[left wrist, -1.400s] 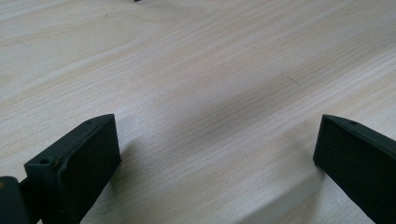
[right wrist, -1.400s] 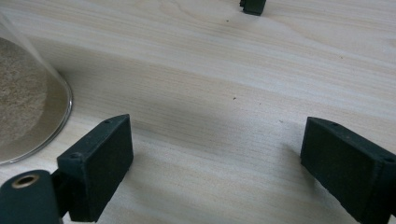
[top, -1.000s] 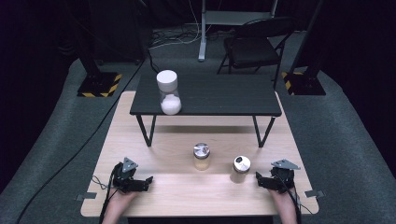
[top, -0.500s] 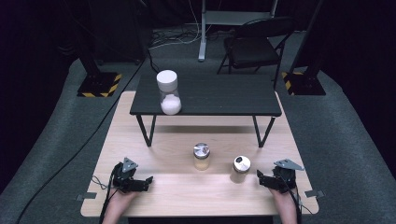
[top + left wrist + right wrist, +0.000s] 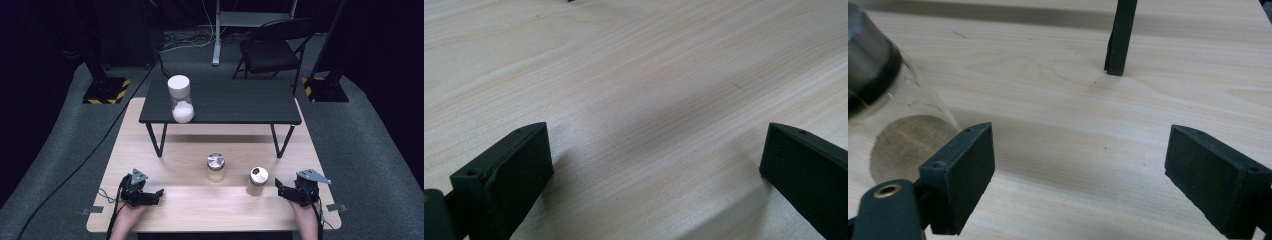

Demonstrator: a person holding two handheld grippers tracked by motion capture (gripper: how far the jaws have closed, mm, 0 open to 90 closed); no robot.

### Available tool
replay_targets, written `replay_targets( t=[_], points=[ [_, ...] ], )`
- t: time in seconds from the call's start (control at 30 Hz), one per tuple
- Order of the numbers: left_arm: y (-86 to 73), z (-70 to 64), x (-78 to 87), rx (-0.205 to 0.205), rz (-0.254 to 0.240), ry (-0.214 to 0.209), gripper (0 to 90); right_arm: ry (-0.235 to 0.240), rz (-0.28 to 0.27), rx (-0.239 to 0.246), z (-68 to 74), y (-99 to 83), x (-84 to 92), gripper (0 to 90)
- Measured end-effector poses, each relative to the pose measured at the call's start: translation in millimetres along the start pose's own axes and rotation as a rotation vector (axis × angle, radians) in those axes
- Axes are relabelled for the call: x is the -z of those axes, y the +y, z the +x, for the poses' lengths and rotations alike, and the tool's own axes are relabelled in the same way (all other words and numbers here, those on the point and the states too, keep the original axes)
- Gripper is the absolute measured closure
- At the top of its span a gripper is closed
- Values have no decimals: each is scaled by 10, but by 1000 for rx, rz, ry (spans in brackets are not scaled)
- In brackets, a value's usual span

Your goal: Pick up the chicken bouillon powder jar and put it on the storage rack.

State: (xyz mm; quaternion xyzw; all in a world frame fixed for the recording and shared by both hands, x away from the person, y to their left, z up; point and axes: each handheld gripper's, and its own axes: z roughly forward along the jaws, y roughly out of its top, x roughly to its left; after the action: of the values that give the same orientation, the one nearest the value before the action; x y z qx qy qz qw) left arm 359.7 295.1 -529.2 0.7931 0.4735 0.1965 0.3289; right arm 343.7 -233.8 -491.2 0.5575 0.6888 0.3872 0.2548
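Jars [image 5: 258, 180] beside right tool [image 5: 283, 190] (labels unreadable)

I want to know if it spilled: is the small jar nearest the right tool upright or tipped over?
Upright. The jar stands on its base on the wooden table with its silver lid on top, just left of the right tool.

High view overhead, gripper views near tabletop [image 5: 200, 150]

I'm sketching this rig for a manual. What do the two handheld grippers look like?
Both are black, boxy tools. The left gripper and right gripper each carry a grey three-cornered plate on top and trail a thin black cable towards the person. The fingers are flat, rectangular black blocks with a matte padded face and a small hole near the top edge. Forearms are bare, no sleeves visible.
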Motion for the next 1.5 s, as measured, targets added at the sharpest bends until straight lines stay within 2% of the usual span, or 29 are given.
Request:
replay_targets(
  t=[0.6, 1.0, 1.5],
  points=[
    [1, 0, -1, 0, 0, 2, 2, 11, -57, 7, 120, 213, 117, 127],
    [1, 0, -2, 1, -1, 3, 2, 24, -88, 19, 275, 411, 206, 128],
    [1, 0, -2, 0, -1, 3, 2, 61, -110, 44, 522, 528, 243, 127]
  ],
)
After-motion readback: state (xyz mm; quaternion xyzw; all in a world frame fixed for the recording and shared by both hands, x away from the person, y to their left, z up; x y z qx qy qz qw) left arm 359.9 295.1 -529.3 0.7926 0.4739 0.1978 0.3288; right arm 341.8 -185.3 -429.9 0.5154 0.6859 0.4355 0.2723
